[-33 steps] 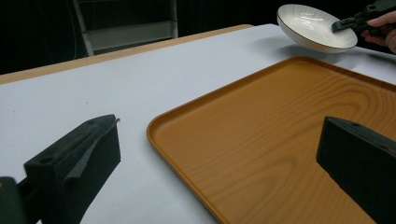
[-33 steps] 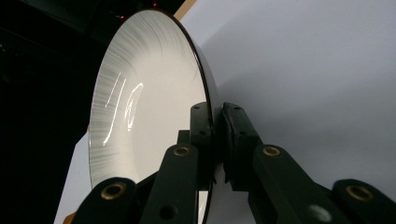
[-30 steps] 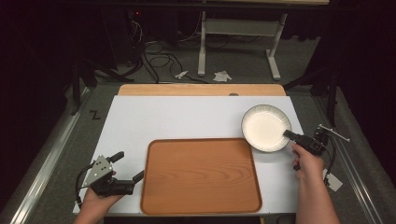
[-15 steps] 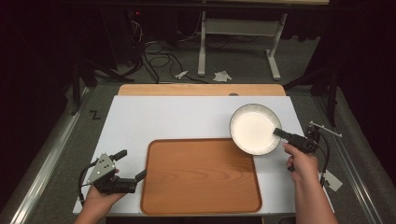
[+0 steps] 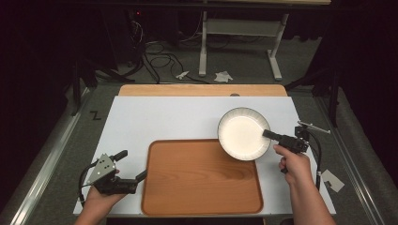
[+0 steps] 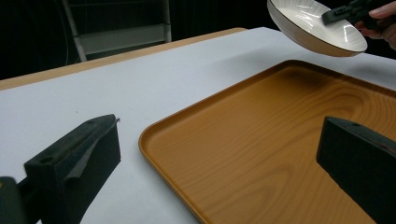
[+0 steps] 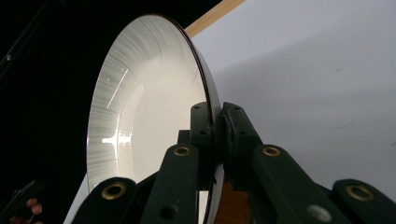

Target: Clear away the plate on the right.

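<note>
The right gripper (image 5: 268, 135) is clamped on the rim of the white bowl (image 5: 243, 133), jaws pinching its edge from inside and outside. The bowl hangs off the jaw tips, lifted clear above the far right corner of the wooden tray (image 5: 202, 178). The left gripper (image 5: 133, 165), jaws wide apart, rests beside the tray's left edge, well apart from the bowl.

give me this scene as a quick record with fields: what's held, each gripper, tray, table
held: white plate, pinched at its rim, lifted off the table, over the tray's far right corner
right gripper: shut on the plate's rim
left gripper: open, nothing between its jaws, at the tray's near left edge
wooden tray: flat on the table, nothing in it
table: white top, wooden strip along the far edge
</note>
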Available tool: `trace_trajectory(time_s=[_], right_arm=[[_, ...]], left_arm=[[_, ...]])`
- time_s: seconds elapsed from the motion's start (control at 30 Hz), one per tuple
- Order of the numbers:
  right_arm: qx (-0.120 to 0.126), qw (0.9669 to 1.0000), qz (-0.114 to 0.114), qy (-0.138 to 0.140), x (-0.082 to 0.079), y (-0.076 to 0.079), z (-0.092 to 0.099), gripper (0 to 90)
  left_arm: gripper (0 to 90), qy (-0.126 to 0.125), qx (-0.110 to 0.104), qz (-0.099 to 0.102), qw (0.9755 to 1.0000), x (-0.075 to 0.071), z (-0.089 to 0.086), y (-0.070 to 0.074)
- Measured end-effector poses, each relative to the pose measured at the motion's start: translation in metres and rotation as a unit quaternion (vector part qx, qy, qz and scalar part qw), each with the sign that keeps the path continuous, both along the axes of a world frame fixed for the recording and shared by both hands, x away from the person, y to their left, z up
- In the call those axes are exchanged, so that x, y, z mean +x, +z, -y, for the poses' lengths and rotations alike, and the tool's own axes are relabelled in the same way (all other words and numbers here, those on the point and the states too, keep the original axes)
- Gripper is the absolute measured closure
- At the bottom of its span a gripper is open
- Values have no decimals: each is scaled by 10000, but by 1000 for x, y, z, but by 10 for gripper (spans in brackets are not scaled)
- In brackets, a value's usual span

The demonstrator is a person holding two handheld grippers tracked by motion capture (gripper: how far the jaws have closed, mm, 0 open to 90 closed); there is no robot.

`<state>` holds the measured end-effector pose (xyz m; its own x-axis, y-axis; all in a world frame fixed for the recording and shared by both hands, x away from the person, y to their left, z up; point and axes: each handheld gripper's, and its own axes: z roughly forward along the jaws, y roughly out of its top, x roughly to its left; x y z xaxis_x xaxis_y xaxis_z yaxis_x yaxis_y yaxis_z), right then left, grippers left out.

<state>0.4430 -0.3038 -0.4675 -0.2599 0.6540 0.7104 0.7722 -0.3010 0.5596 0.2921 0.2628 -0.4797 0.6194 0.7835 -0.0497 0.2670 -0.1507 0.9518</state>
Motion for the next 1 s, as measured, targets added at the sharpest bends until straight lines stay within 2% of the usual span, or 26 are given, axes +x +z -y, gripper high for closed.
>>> trace_trajectory(time_s=[0.27,0.53,0.73,1.0], right_arm=[[-133,9991,-98,398,0,-4,-27,851],[-221,9969,-78,745,-3,-1,-51,852],[-232,9941,-74,1052,-6,-2,-67,851],[-342,9908,-90,1310,-11,-2,-83,851]], left_arm=[[6,-1,2,-6,10000,0,0,0],[6,5,-5,-2,10000,0,-1,0],[6,9,7,4,10000,0,-2,1],[6,19,-3,29,10000,-2,-1,2]])
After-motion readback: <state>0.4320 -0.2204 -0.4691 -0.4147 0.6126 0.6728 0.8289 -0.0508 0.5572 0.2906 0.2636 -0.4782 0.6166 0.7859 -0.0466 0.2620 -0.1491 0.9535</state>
